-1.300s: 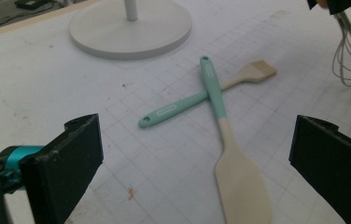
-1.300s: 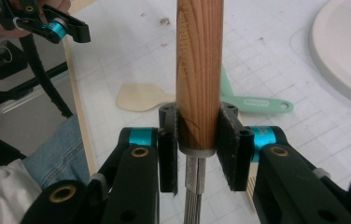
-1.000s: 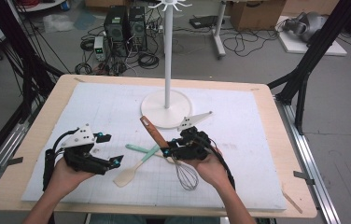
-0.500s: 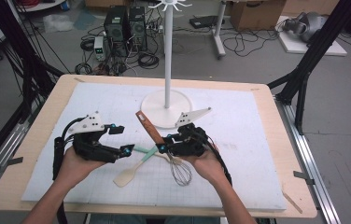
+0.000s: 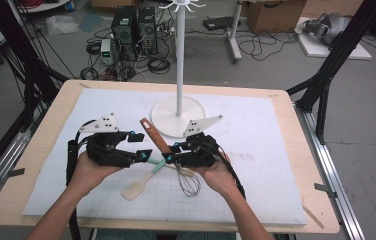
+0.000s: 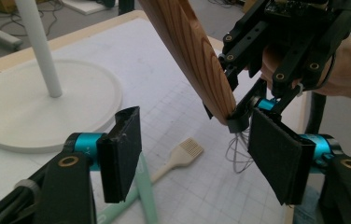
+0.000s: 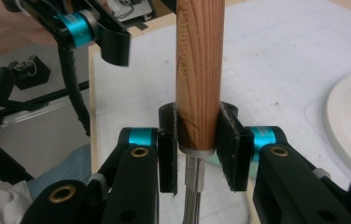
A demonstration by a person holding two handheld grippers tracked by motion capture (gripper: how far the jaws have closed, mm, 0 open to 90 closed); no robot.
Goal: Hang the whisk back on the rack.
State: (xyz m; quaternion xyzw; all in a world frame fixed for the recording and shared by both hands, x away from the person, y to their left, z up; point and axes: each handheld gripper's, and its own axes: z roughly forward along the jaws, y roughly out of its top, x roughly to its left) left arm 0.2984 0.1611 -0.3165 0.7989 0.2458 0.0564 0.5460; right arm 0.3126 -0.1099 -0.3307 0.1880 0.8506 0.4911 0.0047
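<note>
A whisk with a wooden handle (image 5: 154,135) and wire loops (image 5: 189,183) is tilted above the mat. My right gripper (image 5: 172,153) is shut on the handle's lower end (image 7: 199,70), just above the wires. My left gripper (image 5: 141,146) hovers close to the left of the handle. Its jaws have just been closing, but the pads (image 6: 120,158) stand apart and press on nothing. In the left gripper view the handle (image 6: 192,56) rises just beyond the gap, with the right gripper (image 6: 295,37) behind it. A spatula (image 5: 137,188) with a mint handle lies on the mat below.
A white stand with a round base (image 5: 166,112) and a thin pole (image 5: 180,60) rises just behind the grippers. The white gridded mat (image 5: 276,150) covers a wooden table (image 5: 41,120). Cables and computer cases sit on the floor beyond.
My left gripper has moved right and up, closer to the whisk handle, and its jaws have narrowed. My right gripper has kept still with the whisk.
</note>
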